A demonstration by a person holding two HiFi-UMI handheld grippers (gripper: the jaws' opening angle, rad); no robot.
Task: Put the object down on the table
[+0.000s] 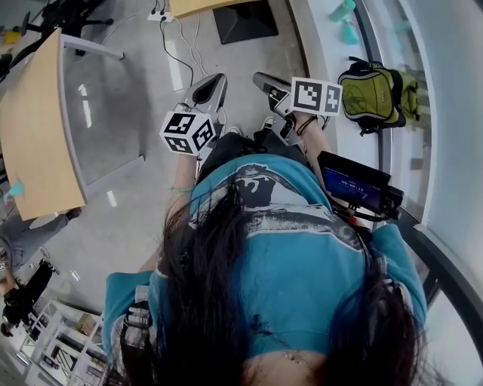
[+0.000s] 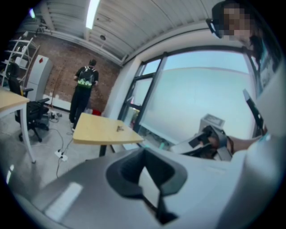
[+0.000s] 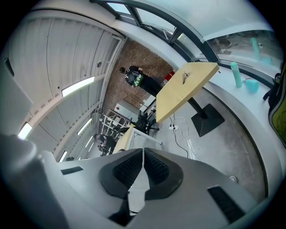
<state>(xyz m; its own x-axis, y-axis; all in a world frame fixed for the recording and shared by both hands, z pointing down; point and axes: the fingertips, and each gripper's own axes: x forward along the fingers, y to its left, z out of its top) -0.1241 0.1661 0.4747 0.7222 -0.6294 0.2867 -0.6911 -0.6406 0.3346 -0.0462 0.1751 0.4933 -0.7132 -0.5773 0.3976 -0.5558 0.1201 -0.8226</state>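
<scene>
I hold both grippers up in front of a person in a teal shirt, above the grey floor. My left gripper carries its marker cube on the left, and my right gripper has its cube beside it. In the left gripper view the left gripper is shut with nothing between its pads. The right gripper in its own view is shut and empty too. A yellow-topped table stands ahead with a small object on it. The same table and small object show in the right gripper view.
Another wooden table stands at the left. A green backpack and teal bottles sit on the window sill at the right. A black table base and floor cables lie ahead. A person in black stands far off.
</scene>
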